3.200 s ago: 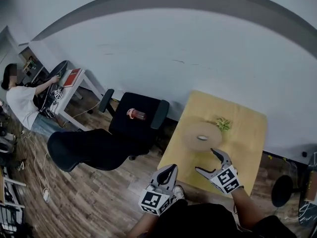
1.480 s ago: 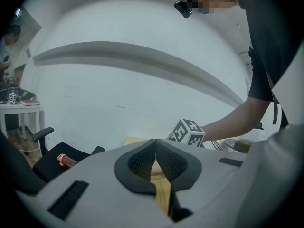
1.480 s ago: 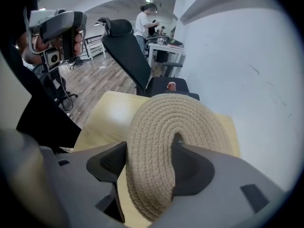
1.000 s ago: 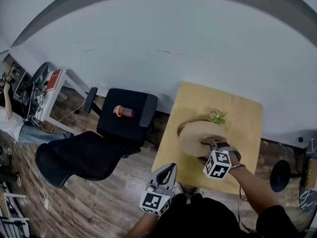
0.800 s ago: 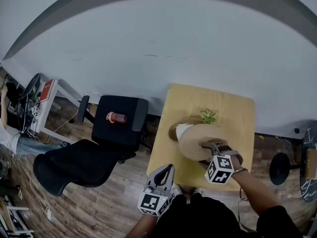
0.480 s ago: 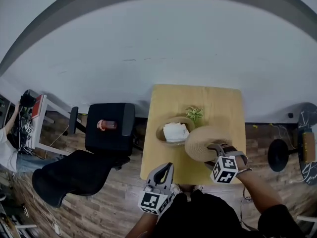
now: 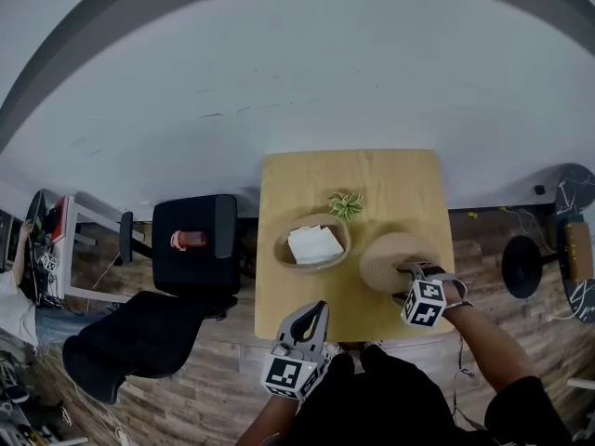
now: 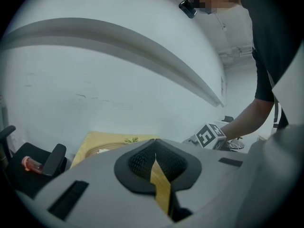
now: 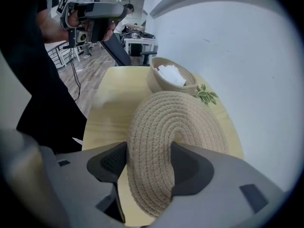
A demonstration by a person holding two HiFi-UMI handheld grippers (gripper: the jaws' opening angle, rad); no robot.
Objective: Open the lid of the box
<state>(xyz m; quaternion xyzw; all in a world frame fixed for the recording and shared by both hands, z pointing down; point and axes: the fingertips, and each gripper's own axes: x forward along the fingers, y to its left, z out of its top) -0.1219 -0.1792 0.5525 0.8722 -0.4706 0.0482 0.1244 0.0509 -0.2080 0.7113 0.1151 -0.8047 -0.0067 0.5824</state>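
The box is a round woven basket (image 7: 311,245) (image 9: 164,82) on the yellow table (image 7: 288,295), open at the top with white paper inside. Its woven lid (image 7: 392,258) (image 9: 175,122) is off the basket and to its right, over the table's front right part. My right gripper (image 7: 409,277) (image 9: 149,163) is shut on the lid's near rim, which sits between both pads. My left gripper (image 7: 311,319) (image 8: 154,163) hangs off the table's front edge, shut and empty, with its pads meeting.
A small green plant (image 7: 346,203) (image 9: 206,95) stands behind the basket near the wall. A black office chair (image 7: 191,258) with a red bottle (image 7: 189,241) on its seat stands left of the table. A round black stand base (image 7: 521,263) is on the floor to the right.
My right gripper has taken the lid off the basket and moved it to the right, which uncovered the white paper. The left gripper has stayed in place. The head view has swung.
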